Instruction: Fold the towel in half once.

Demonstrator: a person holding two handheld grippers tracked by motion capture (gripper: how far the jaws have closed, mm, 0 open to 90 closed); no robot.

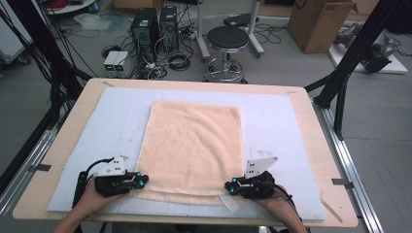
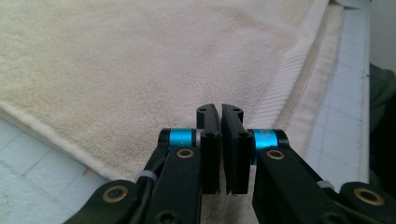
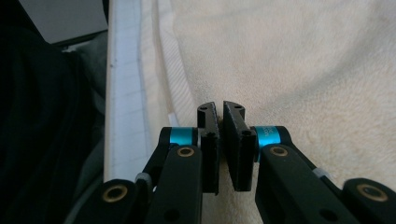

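A peach-coloured towel (image 1: 192, 145) lies flat on a white mat (image 1: 282, 121) in the middle of the table. Its near edge shows a second layer as a ribbed hem strip (image 2: 285, 88). My left gripper (image 1: 144, 180) rests at the towel's near left corner, pointing right. Its jaws stand shut over the towel (image 2: 140, 60), and I see no cloth pinched between them at the tips (image 2: 220, 109). At the near right corner my right gripper (image 1: 228, 187) points left. It hangs shut (image 3: 220, 107) just above the towel (image 3: 303, 60) beside the hem, holding nothing.
The mat covers most of the wooden table (image 1: 73, 121). A strip of tape (image 1: 231, 204) lies on the mat near the right gripper. Behind the table stand a black stool (image 1: 227, 41), computer towers (image 1: 145, 26) with cables, and a cardboard box (image 1: 318, 22).
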